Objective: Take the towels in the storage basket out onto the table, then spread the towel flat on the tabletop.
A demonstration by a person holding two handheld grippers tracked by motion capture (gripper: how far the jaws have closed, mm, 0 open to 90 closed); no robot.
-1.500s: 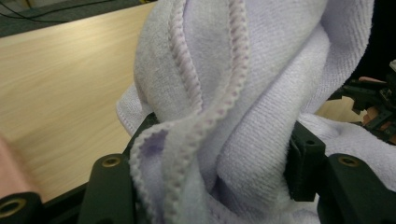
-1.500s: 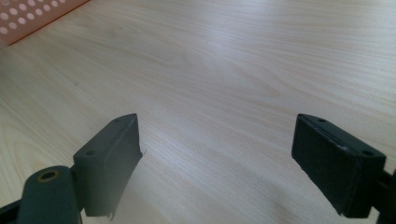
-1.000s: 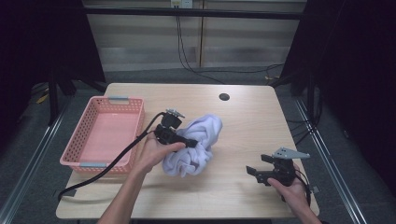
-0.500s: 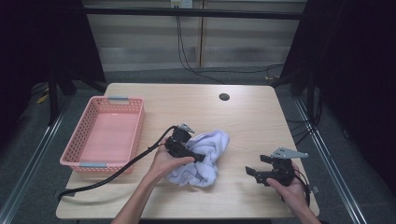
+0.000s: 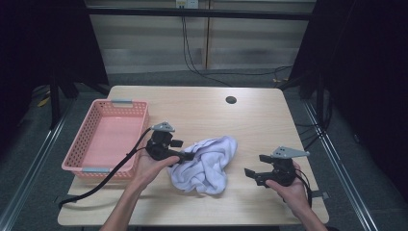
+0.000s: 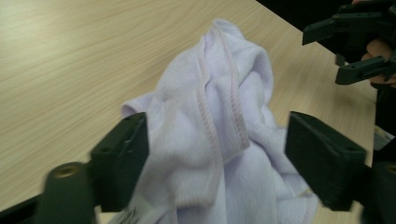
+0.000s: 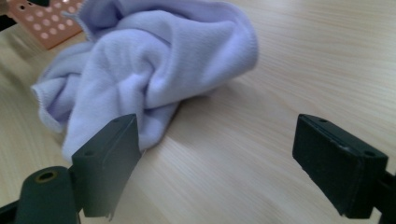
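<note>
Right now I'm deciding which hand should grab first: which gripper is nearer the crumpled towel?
Left. The left gripper is at the towel, its open jaws straddling a fold. The right gripper sits open on the towel's far side, apart from it.

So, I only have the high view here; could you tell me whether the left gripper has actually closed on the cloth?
Observer: No. In the left gripper view, the left gripper stands open around the cloth.
Operator: Thank you. Is any edge showing there?
Observer: Yes, a stitched hem runs up between them.
Operator: And the right gripper, please?
Observer: The right gripper is open, with bare table between its jaws.
</note>
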